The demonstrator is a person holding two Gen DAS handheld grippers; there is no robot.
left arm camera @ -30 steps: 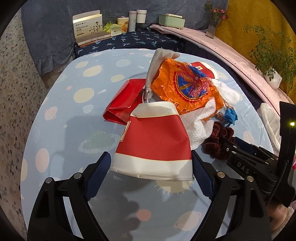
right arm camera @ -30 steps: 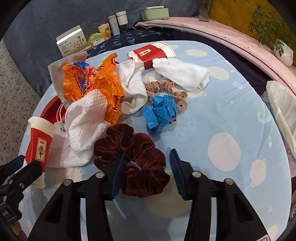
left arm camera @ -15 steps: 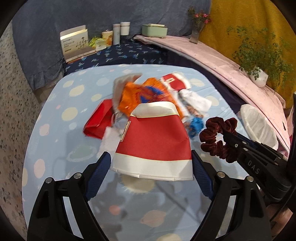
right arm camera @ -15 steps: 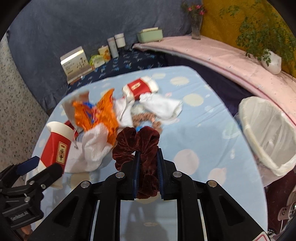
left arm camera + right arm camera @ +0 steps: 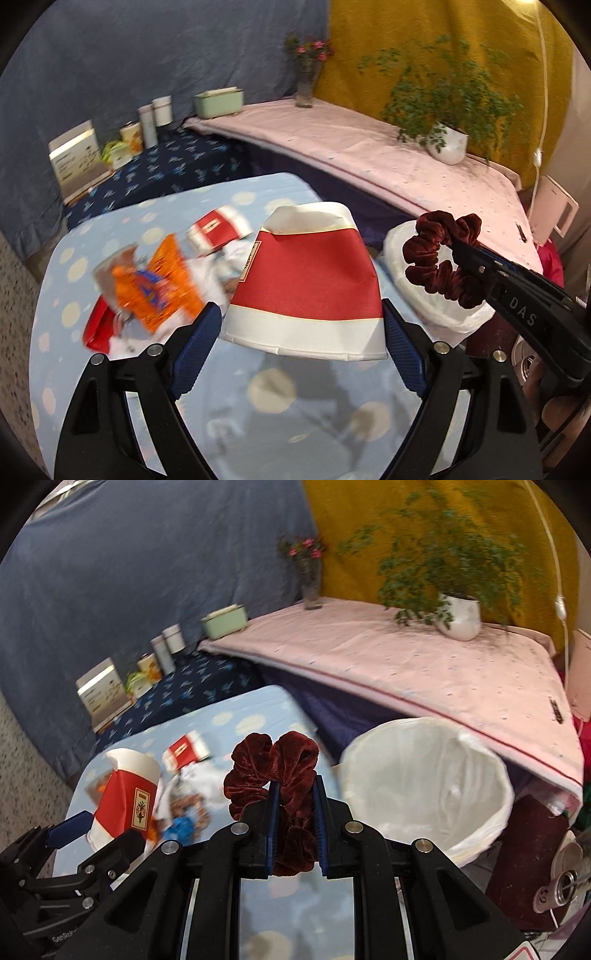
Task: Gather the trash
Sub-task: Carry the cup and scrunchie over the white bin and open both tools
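A: What has the left claw (image 5: 303, 332) got?

B: A red and white paper cup (image 5: 306, 280), flattened a bit, clamped between the two blue pads. The cup's base end sits between the fingers and its open mouth points away from the camera. It is lifted clear of the worktop (image 5: 155, 387), the one with the pale blue spotted cloth.

A: And the right claw (image 5: 295, 805)?

B: Squeezed together on a dark red velvet scrunchie (image 5: 275, 764). The fabric bulges out above the fingertips and fills the narrow gap between the pads. From the left wrist view the scrunchie (image 5: 441, 258) hangs at the tip of the right claw, in front of the white-lined trash bin (image 5: 402, 243).

A: So where is the bin from the right side?

B: The bin (image 5: 480, 786) stands off the worktop's far right edge, just right of the scrunchie, its mouth open and lined with a white bag. Whether the scrunchie is above its rim or beside it, I cannot tell.

A: What is left on the worktop?

B: Blurred, but an orange wrapper (image 5: 155, 284), a second red and white cup (image 5: 216, 230) lying on its side, white cloths (image 5: 210, 280) and a red packet (image 5: 98, 325) at the left. The right view also shows a blue item (image 5: 181, 825) near the left claw.

A: Beyond that?

B: A pink-covered shelf (image 5: 424, 664) with a potted plant (image 5: 458, 616) and a vase of flowers (image 5: 310, 579).
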